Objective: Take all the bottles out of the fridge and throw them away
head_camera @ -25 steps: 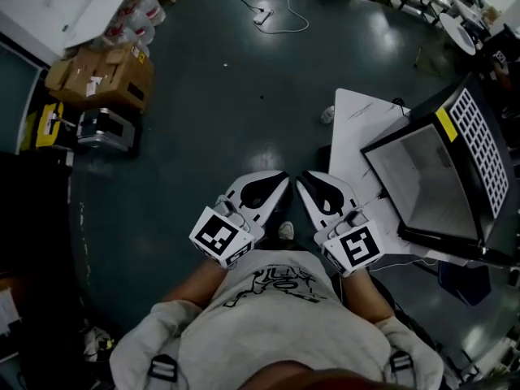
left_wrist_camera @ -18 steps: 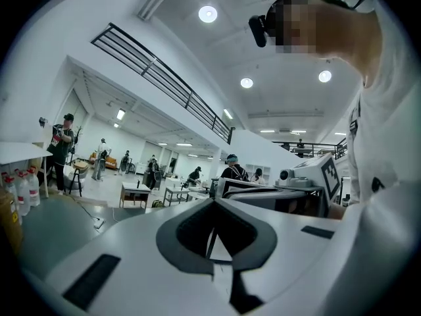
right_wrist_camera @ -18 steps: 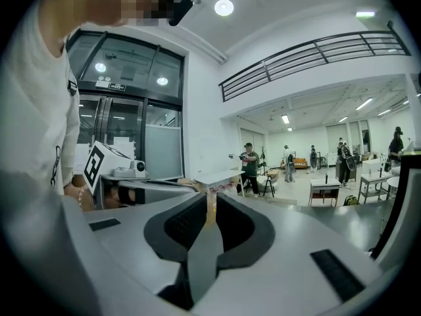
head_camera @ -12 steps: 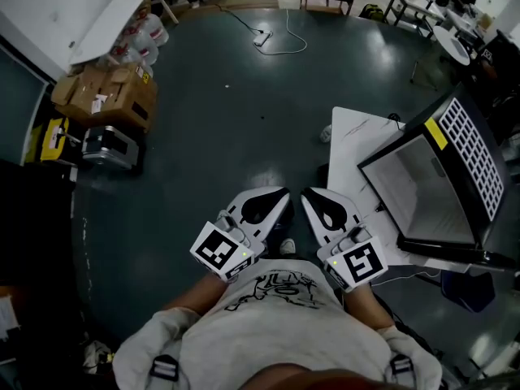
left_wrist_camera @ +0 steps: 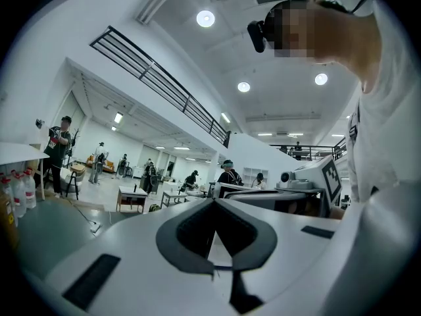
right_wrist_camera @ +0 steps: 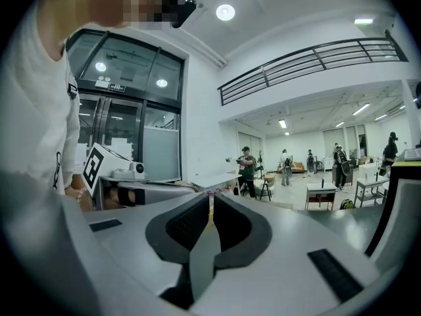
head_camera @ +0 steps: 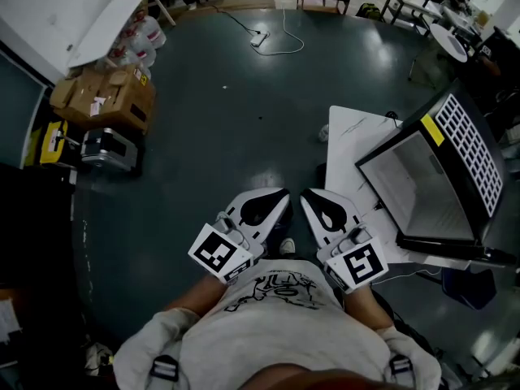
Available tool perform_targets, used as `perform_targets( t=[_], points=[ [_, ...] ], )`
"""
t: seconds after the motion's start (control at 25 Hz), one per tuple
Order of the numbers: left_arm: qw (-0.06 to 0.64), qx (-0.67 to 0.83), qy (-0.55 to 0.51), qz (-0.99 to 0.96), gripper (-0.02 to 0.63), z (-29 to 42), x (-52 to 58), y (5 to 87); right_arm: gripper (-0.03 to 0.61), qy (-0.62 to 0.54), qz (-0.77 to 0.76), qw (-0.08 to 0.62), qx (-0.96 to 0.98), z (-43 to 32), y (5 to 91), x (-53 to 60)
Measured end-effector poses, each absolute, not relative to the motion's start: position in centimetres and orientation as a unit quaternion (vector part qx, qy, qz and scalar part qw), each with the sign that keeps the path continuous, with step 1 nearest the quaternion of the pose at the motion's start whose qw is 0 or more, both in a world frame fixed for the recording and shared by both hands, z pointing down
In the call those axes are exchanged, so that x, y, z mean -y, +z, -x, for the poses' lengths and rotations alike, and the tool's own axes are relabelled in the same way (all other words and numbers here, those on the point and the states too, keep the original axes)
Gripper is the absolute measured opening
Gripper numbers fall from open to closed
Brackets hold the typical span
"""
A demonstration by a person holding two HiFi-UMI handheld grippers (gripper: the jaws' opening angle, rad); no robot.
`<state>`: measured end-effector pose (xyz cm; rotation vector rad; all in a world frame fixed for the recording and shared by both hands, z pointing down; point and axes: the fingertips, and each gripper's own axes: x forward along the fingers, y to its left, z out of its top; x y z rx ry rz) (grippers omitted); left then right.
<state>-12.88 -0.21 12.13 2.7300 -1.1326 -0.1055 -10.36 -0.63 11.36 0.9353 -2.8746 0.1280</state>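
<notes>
Two grippers are held side by side close to the person's chest, pointing away over the dark floor, and both are empty. Left gripper is clenched: in its own view the jaws meet at the tips with nothing between the dark pads. Right gripper is clenched too, its jaws together with only a thin slit between them and nothing in it. Their tips sit just beside each other without touching. Several bottles stand on the floor far off at the upper left, beside cardboard boxes and under a tilted white board. On the right a black cabinet with a pale front, perhaps the fridge, stands on a white table; whether it holds bottles cannot be told.
</notes>
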Motion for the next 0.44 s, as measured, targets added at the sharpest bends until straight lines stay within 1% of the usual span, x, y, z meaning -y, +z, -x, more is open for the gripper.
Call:
perform_targets(
  t=[0.44],
  points=[
    [0.094, 0.38, -0.039, -0.919, 0.012, 12.31, -0.01, 11.96, 0.041, 0.042, -0.302, 0.059, 0.95, 10.0, 11.26, 0.22]
  ],
)
